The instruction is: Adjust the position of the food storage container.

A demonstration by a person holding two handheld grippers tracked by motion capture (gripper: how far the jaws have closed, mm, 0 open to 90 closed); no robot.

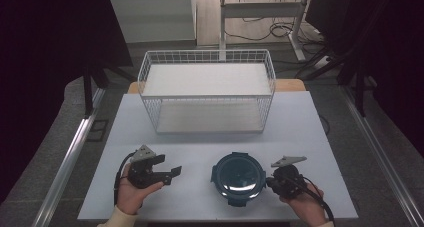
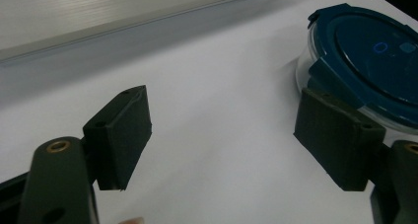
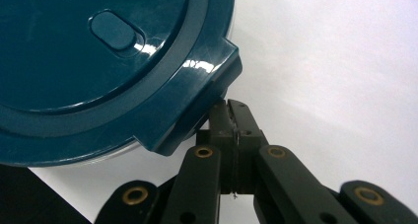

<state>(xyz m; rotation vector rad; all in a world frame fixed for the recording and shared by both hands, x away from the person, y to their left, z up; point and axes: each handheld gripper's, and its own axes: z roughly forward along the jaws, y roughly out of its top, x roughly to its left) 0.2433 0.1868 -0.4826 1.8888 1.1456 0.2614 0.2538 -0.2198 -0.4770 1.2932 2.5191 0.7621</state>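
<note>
A round clear container with a dark teal clip-on lid (image 1: 238, 176) sits near the table's front edge. My left gripper (image 1: 169, 167) is held to its left, jaws open and nothing between them. In the left gripper view the container (image 2: 374, 61) lies beyond the right jaw, and the gap of the left gripper (image 2: 222, 120) frames bare table. My right gripper (image 1: 270, 181) is at the container's right side, shut. In the right gripper view the closed tips of the right gripper (image 3: 230, 108) are tucked just under a side latch (image 3: 197, 120) of the lid (image 3: 98, 61).
A white wire basket (image 1: 207, 53) with two shelves stands at the back of the white table (image 1: 200, 152). Metal rails run along both sides of the table, and cables lie on the floor behind it.
</note>
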